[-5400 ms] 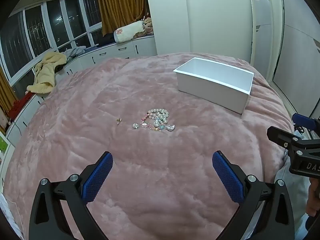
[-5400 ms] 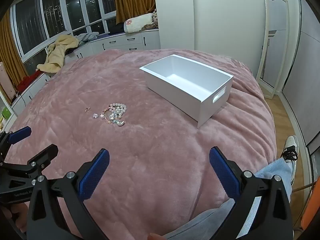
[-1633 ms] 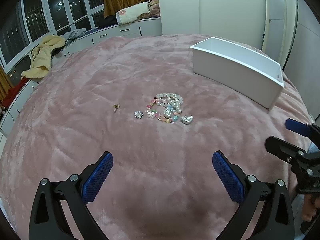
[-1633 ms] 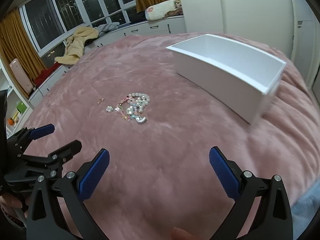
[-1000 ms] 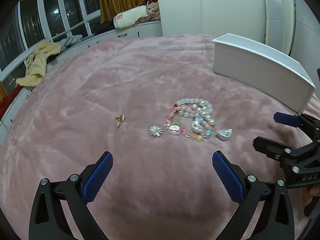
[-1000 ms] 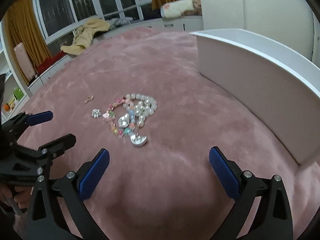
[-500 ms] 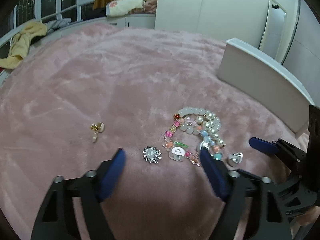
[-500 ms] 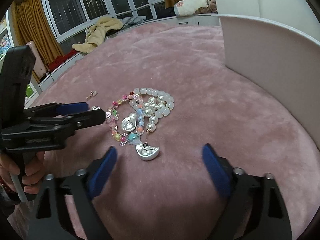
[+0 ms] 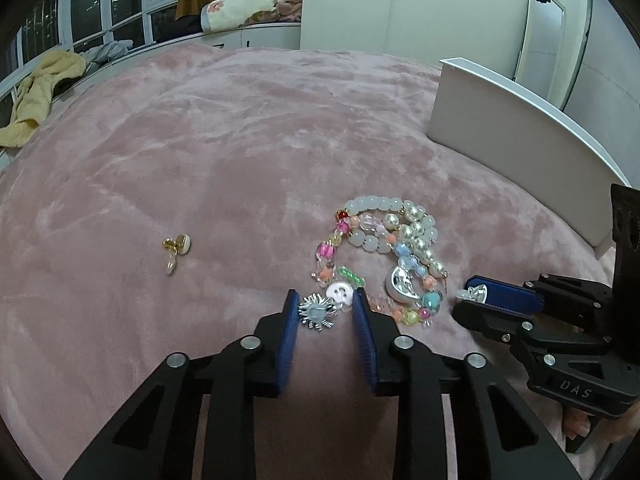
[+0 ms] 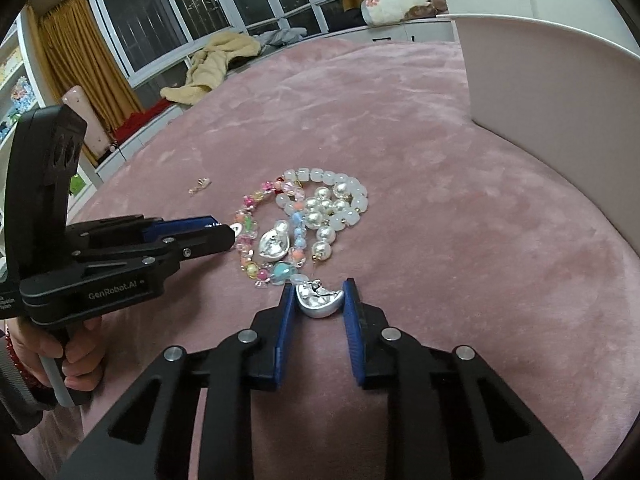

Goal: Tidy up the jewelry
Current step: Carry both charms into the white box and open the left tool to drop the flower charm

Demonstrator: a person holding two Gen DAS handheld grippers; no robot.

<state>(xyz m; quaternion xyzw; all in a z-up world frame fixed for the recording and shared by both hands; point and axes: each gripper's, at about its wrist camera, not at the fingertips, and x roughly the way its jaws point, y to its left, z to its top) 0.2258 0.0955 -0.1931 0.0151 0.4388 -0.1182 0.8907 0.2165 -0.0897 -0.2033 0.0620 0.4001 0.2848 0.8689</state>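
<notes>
On the pink bedspread lies a heap of bead and pearl bracelets (image 9: 384, 232) (image 10: 320, 204). My left gripper (image 9: 325, 308) (image 10: 226, 230) is down at its near edge. Its jaws are closing around a spiky silver brooch (image 9: 318, 312), with a white smiley charm (image 9: 340, 292) by the right pad; a gap remains. My right gripper (image 10: 318, 300) (image 9: 466, 302) is closing too, and its blue pads touch both sides of a silver crescent charm (image 10: 320, 302) (image 9: 476, 292). A gold earring (image 9: 176, 246) (image 10: 200, 185) lies apart to the left. The white box (image 9: 520, 128) (image 10: 560, 80) stands to the right.
A second silver charm (image 9: 402, 282) (image 10: 274, 245) rests in the heap. A person's hand (image 10: 76, 344) holds the left gripper's handle. A yellow garment (image 9: 36, 100) (image 10: 216, 64) and a rolled blanket (image 9: 240, 4) lie on the window bench behind the bed.
Both grippers came down and forward onto the jewelry. Their jaws went from wide open to narrow, the left around the brooch, the right against the silver crescent charm.
</notes>
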